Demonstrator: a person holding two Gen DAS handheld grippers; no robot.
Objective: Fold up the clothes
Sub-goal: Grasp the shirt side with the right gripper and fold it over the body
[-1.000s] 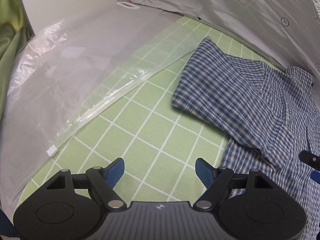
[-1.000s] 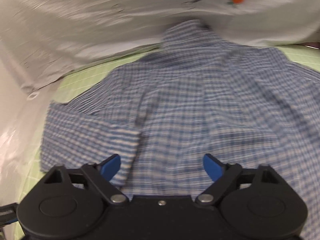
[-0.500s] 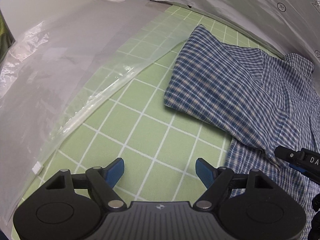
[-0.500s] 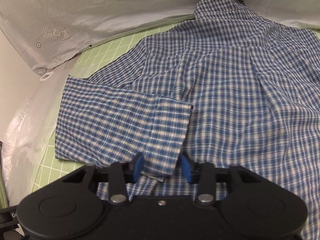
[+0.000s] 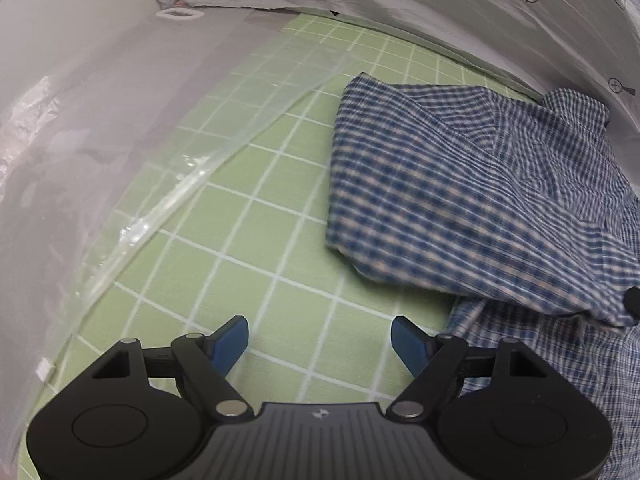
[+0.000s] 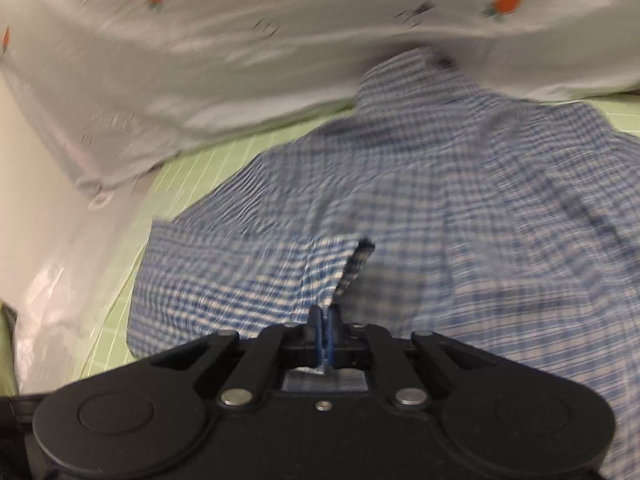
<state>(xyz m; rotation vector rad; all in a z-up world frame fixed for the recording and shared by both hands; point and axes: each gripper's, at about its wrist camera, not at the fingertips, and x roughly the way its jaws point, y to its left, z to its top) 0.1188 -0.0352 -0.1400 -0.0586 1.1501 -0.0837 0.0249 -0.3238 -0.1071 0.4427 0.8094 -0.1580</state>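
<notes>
My right gripper [image 6: 325,334] is clamped on the cuff of the blue checked shirt [image 6: 460,216], whose folded sleeve [image 6: 240,280] stretches ahead and left of my fingers across the body of the garment. My left gripper [image 5: 320,340] hangs with its jaws wide apart over the green grid mat [image 5: 256,240], the shirt lying ahead to its right and clear plastic sheeting [image 5: 80,140] to its left.

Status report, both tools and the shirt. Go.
Right tool shut on sleeve cuff. Left tool open, empty, over green mat. Shirt flat, sleeve folded across. Clear plastic bag left of shirt, apart.
</notes>
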